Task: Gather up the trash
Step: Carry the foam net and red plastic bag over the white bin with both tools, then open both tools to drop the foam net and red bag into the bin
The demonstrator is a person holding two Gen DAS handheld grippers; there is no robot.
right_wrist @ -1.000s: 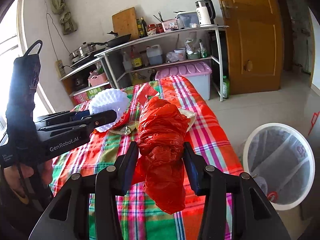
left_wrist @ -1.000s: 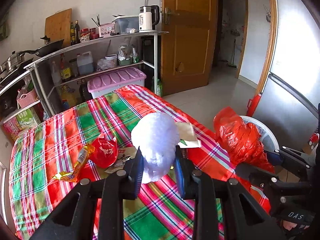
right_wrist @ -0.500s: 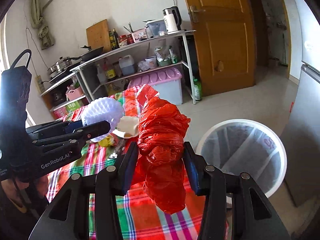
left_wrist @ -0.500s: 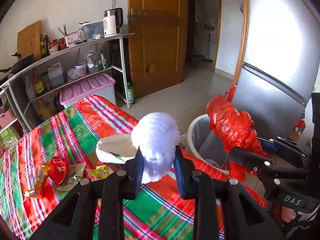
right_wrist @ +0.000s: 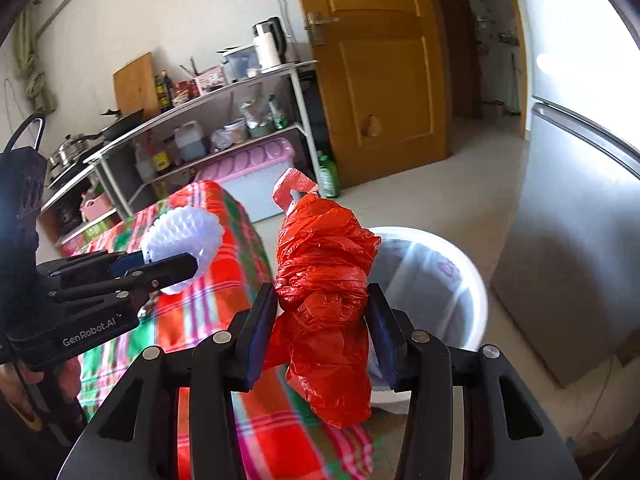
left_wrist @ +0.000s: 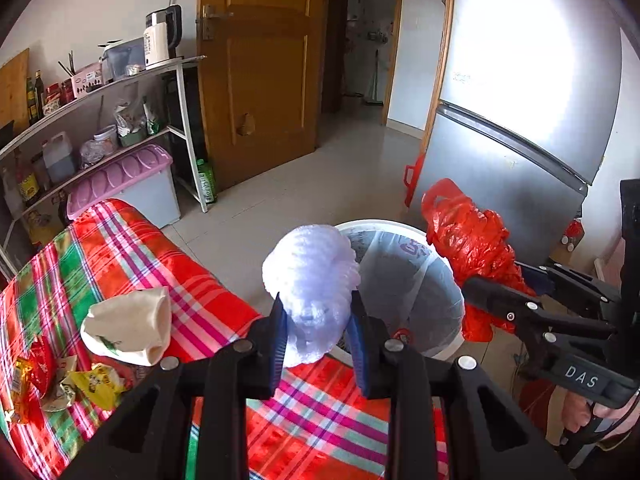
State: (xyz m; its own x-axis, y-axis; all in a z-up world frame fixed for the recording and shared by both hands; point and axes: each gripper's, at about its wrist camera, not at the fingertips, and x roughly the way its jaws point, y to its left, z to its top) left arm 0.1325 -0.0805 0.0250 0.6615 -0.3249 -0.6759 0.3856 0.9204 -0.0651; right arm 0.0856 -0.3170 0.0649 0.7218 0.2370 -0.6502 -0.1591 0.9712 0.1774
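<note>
- Now the left gripper (left_wrist: 318,330) has its jaws pinching a white foam net (left_wrist: 310,280), held above the near rim of the white bin (left_wrist: 404,280).
- Right gripper (right_wrist: 322,326): jaws clamped on a crumpled red plastic bag (right_wrist: 326,276), bin (right_wrist: 448,280) at its 3 o'clock.
- Wrappers (left_wrist: 68,380) and a beige bag (left_wrist: 128,330) lie on the plaid surface (left_wrist: 132,256) at 9 o'clock.

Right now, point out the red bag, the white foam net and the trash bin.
red bag (right_wrist: 326,276), right wrist view, knotted middle.
white foam net (left_wrist: 310,276), left wrist view, bulging front.
trash bin (left_wrist: 404,280), left wrist view, liner inside.
</note>
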